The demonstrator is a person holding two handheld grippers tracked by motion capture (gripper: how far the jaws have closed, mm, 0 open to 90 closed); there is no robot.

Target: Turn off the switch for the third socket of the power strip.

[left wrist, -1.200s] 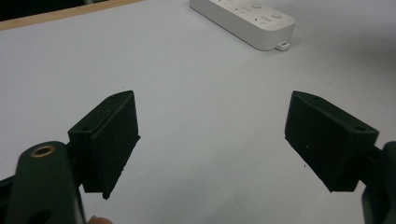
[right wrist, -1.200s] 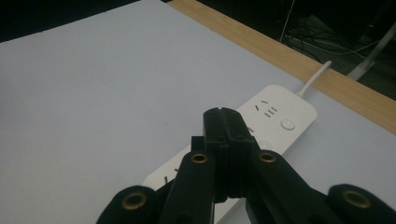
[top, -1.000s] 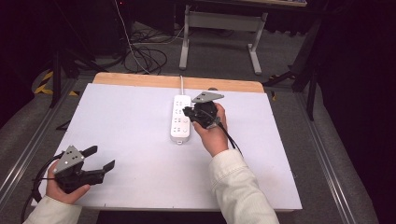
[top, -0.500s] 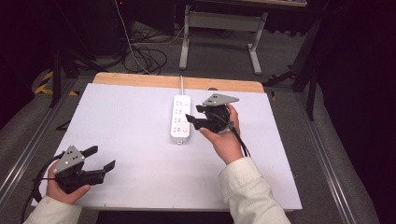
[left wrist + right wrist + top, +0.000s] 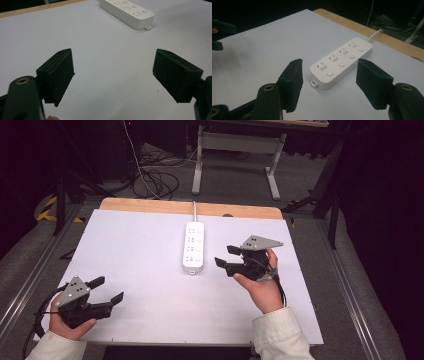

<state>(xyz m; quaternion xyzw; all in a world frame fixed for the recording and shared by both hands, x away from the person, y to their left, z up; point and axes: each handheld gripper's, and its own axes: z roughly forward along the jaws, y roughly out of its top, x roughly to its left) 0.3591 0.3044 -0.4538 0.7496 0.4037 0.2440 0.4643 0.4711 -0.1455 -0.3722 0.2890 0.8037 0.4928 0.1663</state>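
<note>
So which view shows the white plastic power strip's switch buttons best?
The right gripper view: the white plastic power strip lies close, with sockets and buttons clear. The high view shows it whole but small; the left gripper view crops it.

Open right tongs (image 5: 224,256) beside power strip (image 5: 194,246)

A white-topped table (image 5: 150,250) is occupying the middle of the room, its far edge showing as a strip of bare wood (image 5: 190,208). Grey carpet (image 5: 235,185) is lying around it (dimly lit, the surroundings falling into darkness). A tangle of black cables (image 5: 155,180) is resting on the floor behind, beside a grey metal frame (image 5: 235,142) standing on two legs.
</note>
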